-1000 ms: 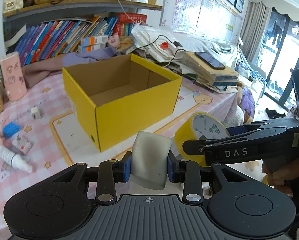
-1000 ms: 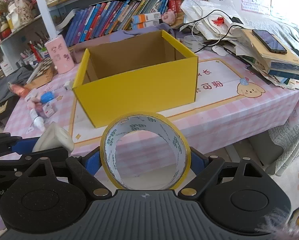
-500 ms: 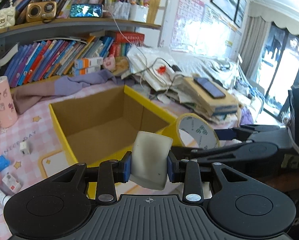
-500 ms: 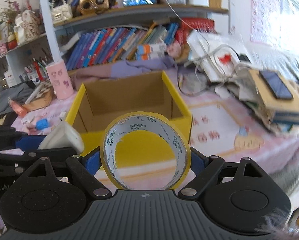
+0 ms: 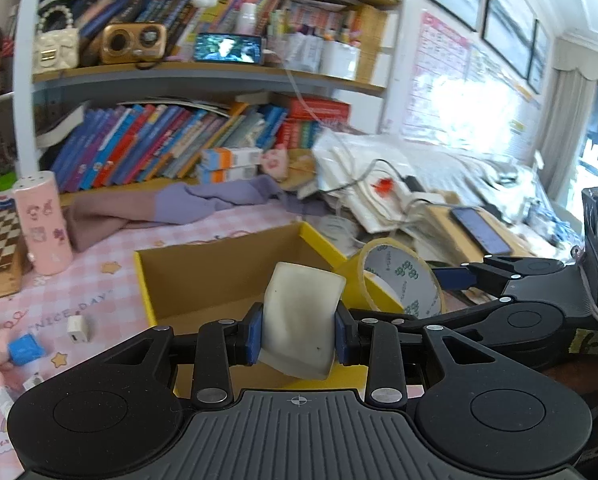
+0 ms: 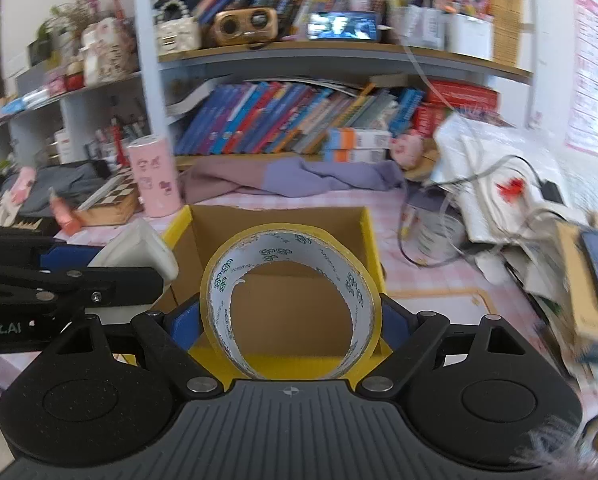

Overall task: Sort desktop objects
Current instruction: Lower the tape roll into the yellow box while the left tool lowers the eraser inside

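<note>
My left gripper (image 5: 299, 334) is shut on a whitish soft block (image 5: 301, 320), held over the near edge of the open yellow cardboard box (image 5: 219, 280). My right gripper (image 6: 291, 320) is shut on a yellow tape roll (image 6: 290, 300), upright between its blue pads, above the box (image 6: 369, 240) and its brown floor. In the left wrist view the tape roll (image 5: 399, 280) and the right gripper (image 5: 451, 280) hang at the box's right rim. In the right wrist view the whitish block (image 6: 139, 248) and the left gripper (image 6: 75, 260) sit at the box's left corner.
On the pink checked tablecloth (image 5: 99, 280) left of the box lie a white charger plug (image 5: 77, 328), a blue block (image 5: 25, 348) and a pink cylinder (image 5: 43, 224). A purple cloth (image 5: 199, 204) lies behind. Piled papers, cables and a phone (image 5: 479, 232) crowd the right. Bookshelves rise behind.
Both grippers have moved forward and up from in front of the box to over it, still gripping the block and the tape roll. The box interior now lies under them.
</note>
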The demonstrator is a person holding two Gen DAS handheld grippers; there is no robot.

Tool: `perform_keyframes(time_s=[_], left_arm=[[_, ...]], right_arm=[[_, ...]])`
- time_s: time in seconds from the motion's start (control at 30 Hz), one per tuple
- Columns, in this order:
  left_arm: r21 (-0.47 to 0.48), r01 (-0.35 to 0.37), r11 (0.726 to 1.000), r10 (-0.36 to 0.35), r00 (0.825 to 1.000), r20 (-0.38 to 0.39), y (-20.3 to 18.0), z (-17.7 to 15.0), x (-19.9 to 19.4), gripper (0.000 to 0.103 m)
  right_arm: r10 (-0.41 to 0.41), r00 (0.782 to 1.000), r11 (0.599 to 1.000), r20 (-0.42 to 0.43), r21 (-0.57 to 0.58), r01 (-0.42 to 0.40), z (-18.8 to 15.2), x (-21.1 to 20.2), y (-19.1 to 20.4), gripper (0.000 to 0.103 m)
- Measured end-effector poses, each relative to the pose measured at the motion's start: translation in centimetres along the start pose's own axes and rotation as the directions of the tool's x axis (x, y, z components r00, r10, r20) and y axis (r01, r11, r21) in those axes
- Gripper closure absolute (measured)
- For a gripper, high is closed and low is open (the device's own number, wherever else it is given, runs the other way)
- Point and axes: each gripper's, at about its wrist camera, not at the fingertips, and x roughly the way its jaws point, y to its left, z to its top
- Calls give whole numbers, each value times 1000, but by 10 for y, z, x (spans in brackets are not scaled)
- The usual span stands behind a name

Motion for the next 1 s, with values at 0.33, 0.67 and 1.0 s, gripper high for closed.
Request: perform_keyframes(time_s=[0.33,0.67,1.0], left_arm=[[16,-129,991,130,991,-15,10,11,28,70],[75,-169,983,178,975,-132,27,23,78,70],[141,-184,973,218,936,-277,43,25,137,70]], right_arm=[[118,990,971,-74,-202,-131,24,53,-19,17],[157,973,871,-170,-439,-218,37,116,-12,17],[116,946,707,-302,-644,-292,29,177,1,17]])
